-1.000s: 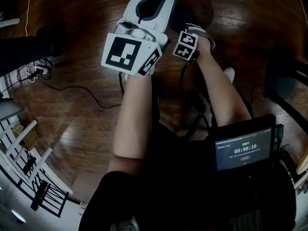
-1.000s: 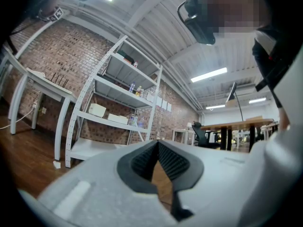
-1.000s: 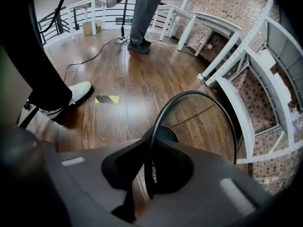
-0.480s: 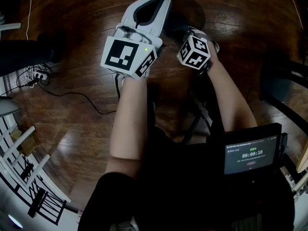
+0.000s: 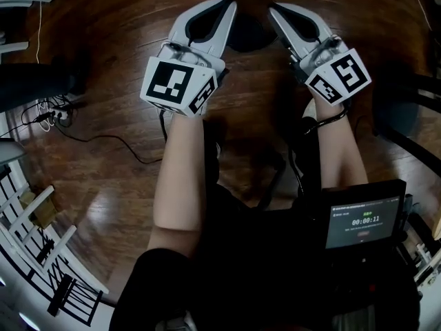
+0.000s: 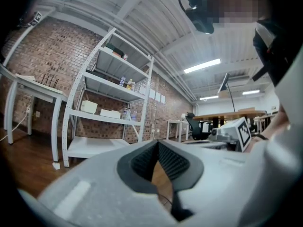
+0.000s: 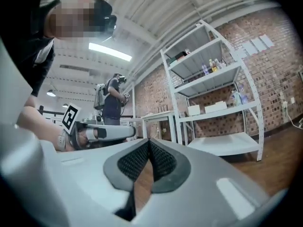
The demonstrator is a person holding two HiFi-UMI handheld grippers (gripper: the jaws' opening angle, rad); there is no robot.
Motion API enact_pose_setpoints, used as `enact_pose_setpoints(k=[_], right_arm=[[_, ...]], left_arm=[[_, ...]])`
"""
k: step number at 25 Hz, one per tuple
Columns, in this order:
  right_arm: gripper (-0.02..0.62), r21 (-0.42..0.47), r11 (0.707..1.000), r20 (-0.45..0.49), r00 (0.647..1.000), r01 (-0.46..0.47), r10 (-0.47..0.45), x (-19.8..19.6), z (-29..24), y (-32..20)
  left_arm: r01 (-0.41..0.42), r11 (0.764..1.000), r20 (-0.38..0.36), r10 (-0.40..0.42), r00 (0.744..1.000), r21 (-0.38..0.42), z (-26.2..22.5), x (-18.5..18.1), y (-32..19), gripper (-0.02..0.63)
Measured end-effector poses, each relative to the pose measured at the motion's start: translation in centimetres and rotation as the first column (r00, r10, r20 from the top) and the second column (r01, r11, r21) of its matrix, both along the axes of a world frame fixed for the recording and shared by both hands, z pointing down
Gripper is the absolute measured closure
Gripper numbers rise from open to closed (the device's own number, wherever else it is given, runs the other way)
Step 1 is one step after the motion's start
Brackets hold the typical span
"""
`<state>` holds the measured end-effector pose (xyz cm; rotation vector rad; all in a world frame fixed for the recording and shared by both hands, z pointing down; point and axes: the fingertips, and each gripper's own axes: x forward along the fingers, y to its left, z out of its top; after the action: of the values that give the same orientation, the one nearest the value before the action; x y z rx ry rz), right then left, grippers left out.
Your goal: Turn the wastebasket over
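The wastebasket (image 5: 247, 34) is a dark round bin on the wooden floor, at the top middle of the head view; both grippers partly cover it. My left gripper (image 5: 231, 4) is held level above its left side, jaws shut with nothing between them. My right gripper (image 5: 273, 9) is level above its right side, also shut and empty. In the left gripper view the closed tips (image 6: 157, 142) point across the room, with the right gripper's marker cube (image 6: 239, 132) off to the right. The right gripper view shows shut tips (image 7: 148, 140) and the left gripper (image 7: 102, 132). Neither gripper view shows the wastebasket.
Cables and a power strip (image 5: 52, 110) lie on the floor at the left. White slatted furniture (image 5: 38, 236) is at lower left and a dark chair (image 5: 406, 112) at right. A timer screen (image 5: 364, 221) hangs at my waist. White shelving (image 6: 102, 112) lines a brick wall.
The right gripper has risen from low beside the wastebasket, rolled over, and now sits level opposite the left gripper. The left gripper shifted a little.
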<state>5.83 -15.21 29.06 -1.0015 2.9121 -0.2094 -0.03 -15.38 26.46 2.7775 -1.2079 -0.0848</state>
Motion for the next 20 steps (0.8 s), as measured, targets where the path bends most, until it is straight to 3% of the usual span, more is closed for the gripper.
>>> enact_pose_setpoints(k=[6, 20], right_arm=[[0.586, 0.042, 0.999, -0.016, 1.0, -0.008, 0.009, 0.9, 0.3, 1.6], [0.586, 0.042, 0.999, -0.021, 1.0, -0.02, 0.021, 0.6, 0.0, 0.9]], left_arm=[[-0.056, 0.998, 0.052, 0.056, 0.997, 0.011, 1.3, 2.6, 1.5, 0.604], [-0.052, 0.999, 0.027, 0.053, 0.998, -0.012, 1.8, 1.7, 0.9, 0.604]])
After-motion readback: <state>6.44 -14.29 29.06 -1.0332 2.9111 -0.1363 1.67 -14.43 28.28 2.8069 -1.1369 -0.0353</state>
